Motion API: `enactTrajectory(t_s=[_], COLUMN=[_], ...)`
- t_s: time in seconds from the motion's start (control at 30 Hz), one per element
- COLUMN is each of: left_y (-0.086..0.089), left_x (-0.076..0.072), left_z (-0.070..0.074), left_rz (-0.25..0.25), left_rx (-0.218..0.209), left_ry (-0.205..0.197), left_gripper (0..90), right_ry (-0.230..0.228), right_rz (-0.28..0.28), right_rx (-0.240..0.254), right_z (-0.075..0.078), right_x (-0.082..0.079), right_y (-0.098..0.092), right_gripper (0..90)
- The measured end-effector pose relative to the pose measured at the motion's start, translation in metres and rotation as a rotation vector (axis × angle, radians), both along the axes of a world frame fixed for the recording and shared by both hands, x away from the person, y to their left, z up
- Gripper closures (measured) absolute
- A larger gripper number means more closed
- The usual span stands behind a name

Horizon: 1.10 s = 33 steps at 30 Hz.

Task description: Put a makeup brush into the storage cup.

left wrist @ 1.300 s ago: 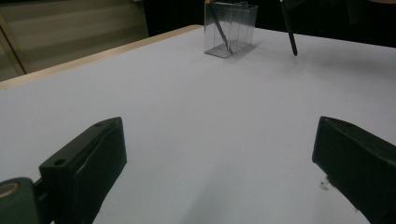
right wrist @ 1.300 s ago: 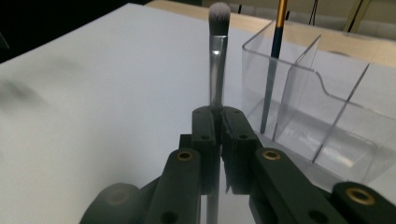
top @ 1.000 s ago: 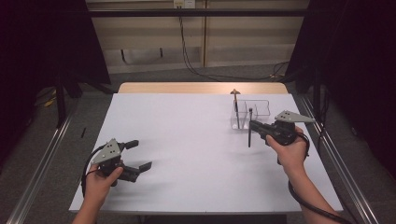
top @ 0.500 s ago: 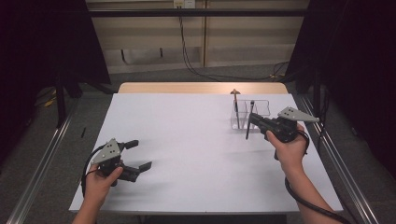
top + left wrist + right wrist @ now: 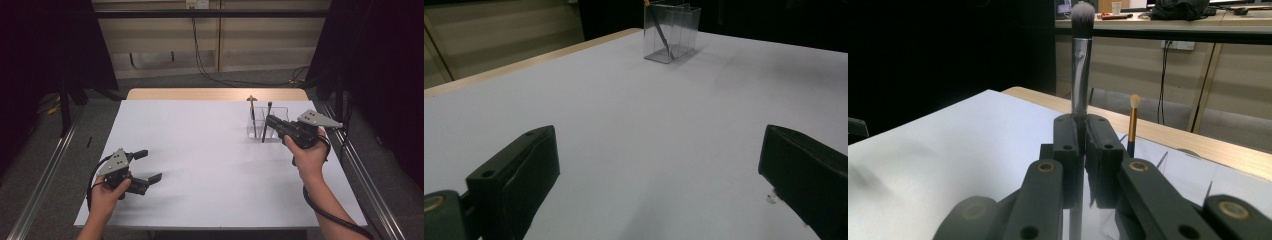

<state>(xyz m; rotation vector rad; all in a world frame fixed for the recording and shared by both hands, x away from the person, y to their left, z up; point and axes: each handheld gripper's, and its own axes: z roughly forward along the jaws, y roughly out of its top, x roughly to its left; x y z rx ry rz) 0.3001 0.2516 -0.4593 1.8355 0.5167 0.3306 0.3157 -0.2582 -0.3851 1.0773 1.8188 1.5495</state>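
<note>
Left gripper (image 5: 145, 166) resting low near the left edge of the white worktop (image 5: 200, 150), fingers (image 5: 519, 175) spread wide, holding nothing. Right gripper (image 5: 270, 121) far right, fingers (image 5: 1066, 145) pinching a dark brush (image 5: 1081, 65), held upright over the clear box (image 5: 264, 125). Gold brush (image 5: 1133, 120) already standing inside. Step in hand, probably: putting the dark brush in. Next: lower straight down, then let go.
</note>
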Motion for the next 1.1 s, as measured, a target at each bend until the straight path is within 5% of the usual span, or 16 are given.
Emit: enactTrajectory(t_s=[1.1], left_y=[0.001], left_x=[0.000], left_z=[0.000], left_rz=[0.000], left_rx=[-0.002], left_ry=[0.000], left_gripper=[2.9], right_ry=[-0.054], right_rz=[-0.025], right_rx=[0.054], right_z=[0.017], right_x=[0.022], right_y=[0.003], right_gripper=[85.0])
